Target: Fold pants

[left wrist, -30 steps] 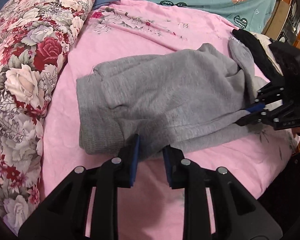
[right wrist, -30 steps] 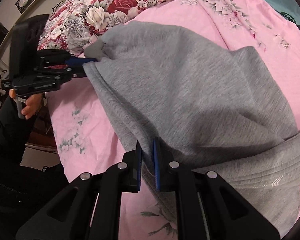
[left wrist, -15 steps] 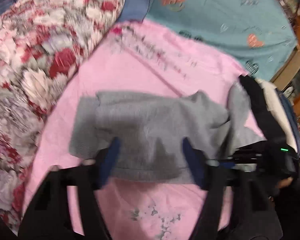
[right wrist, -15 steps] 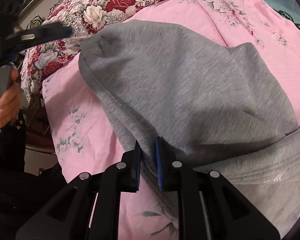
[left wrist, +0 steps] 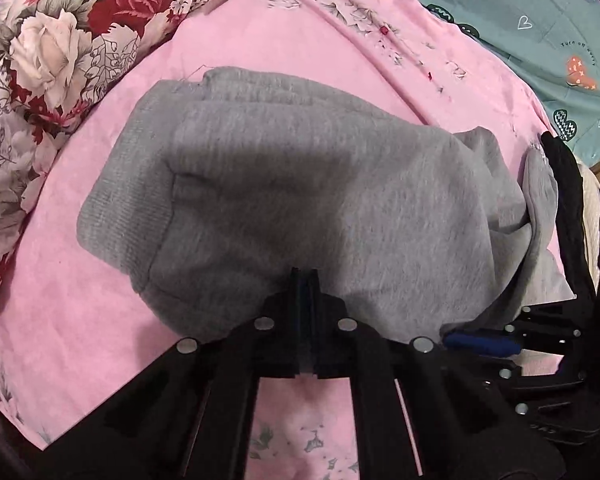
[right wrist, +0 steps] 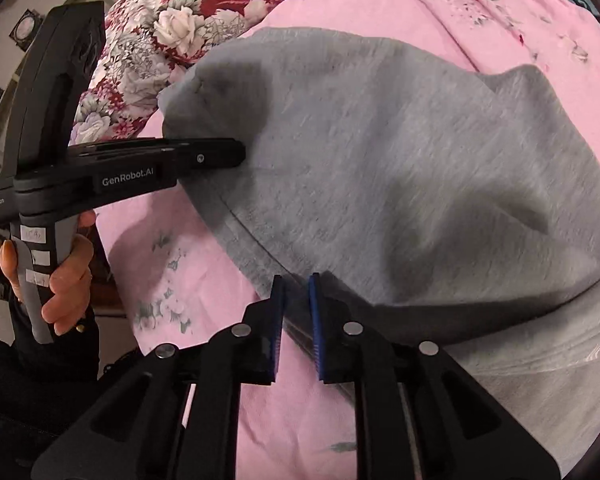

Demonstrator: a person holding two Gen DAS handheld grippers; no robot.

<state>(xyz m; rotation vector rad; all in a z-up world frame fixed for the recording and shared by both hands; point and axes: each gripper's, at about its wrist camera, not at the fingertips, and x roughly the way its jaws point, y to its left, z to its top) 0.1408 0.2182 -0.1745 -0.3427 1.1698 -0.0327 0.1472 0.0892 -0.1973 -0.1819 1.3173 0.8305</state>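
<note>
Grey sweatpants (left wrist: pixel 320 200) lie folded on a pink bed sheet (left wrist: pixel 80 340), ribbed cuff at the left. My left gripper (left wrist: pixel 305 280) is shut at the near edge of the pants, its pads pressed together on the cloth edge. In the right wrist view the pants (right wrist: pixel 400 160) fill the middle. My right gripper (right wrist: pixel 296 292) is shut on the near hem of the pants, a fold of grey cloth between its blue pads. The left gripper also shows in the right wrist view (right wrist: pixel 236 156), touching the pants' left edge.
A floral quilt (left wrist: pixel 40 60) lies along the left of the bed. A teal sheet (left wrist: pixel 540 20) is at the far right. Dark clothing (left wrist: pixel 568 184) lies at the right edge of the bed. The bed's near edge runs just under both grippers.
My left gripper let go of the pants' corner, opened wide, came back to the near edge and shut there. My right gripper kept its hold on the hem.
</note>
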